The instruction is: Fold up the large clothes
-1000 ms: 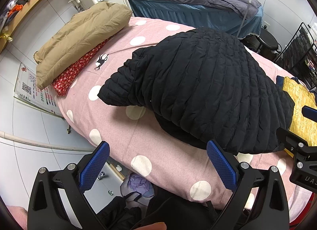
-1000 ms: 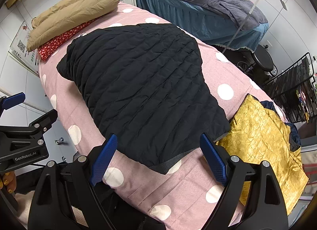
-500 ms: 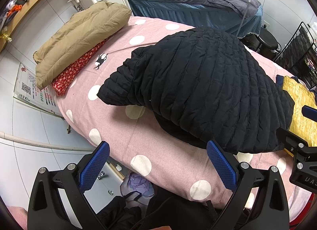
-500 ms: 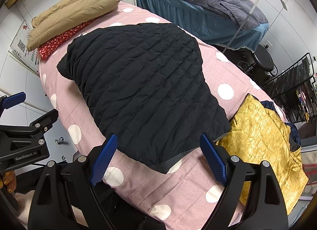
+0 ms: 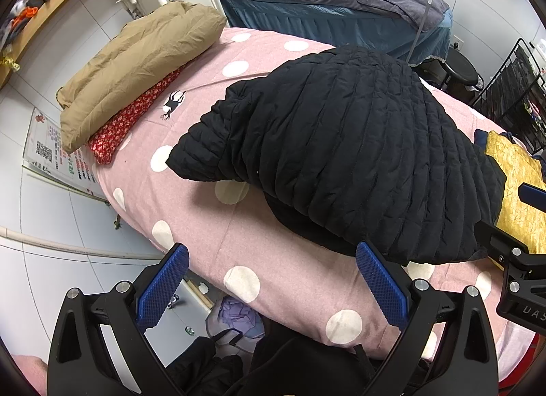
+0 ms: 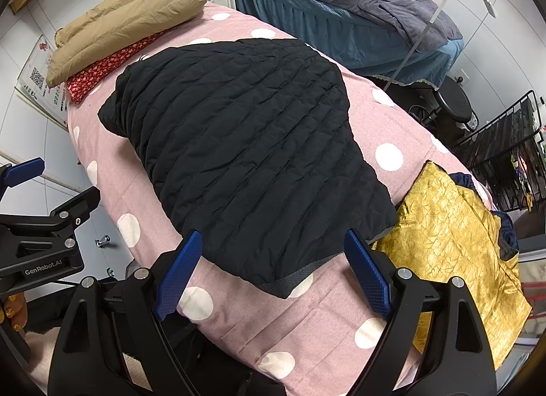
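Observation:
A black quilted jacket (image 5: 348,157) lies folded on a pink polka-dot bed (image 5: 211,225); it also shows in the right wrist view (image 6: 245,157). My left gripper (image 5: 273,287) is open and empty, held above the bed's near edge, short of the jacket's left side. My right gripper (image 6: 273,273) is open and empty, just over the jacket's near hem corner. Each gripper shows at the edge of the other's view.
A tan folded quilt (image 5: 136,55) lies on a red pillow (image 5: 126,123) at the bed's far left. A gold garment (image 6: 450,235) lies at the right end. A second blue-grey bed (image 6: 341,10), a lamp pole, a stool and a black rack stand behind.

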Demonstrator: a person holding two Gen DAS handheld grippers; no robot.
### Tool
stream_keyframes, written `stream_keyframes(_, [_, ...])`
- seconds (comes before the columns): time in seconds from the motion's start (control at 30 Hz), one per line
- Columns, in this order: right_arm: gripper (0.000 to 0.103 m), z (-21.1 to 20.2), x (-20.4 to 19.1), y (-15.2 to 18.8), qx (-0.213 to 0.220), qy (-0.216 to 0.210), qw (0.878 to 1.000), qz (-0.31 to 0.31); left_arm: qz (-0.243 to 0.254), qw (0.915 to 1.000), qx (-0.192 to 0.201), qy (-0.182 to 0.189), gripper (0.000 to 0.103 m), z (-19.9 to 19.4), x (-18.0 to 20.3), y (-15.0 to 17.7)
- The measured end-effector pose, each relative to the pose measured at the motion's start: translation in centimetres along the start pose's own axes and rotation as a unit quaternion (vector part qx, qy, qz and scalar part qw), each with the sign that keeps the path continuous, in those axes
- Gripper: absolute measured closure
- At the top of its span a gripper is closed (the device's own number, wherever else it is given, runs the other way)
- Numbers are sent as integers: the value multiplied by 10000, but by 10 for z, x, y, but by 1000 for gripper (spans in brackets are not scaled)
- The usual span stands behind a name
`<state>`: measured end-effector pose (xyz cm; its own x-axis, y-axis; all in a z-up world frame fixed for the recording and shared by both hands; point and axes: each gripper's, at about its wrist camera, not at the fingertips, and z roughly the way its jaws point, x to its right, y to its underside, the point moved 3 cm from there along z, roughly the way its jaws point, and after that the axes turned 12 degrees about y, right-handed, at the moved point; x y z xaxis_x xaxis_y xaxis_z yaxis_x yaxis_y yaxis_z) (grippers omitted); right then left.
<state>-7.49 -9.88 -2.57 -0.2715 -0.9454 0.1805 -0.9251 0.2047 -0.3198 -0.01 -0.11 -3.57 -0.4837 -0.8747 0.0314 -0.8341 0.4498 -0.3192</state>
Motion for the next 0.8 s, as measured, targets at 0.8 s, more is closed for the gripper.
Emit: stream_keyframes(0.8, [19, 7, 0, -5, 8, -137, 9999, 8, -315, 9991, -244, 157, 7, 15, -20, 0])
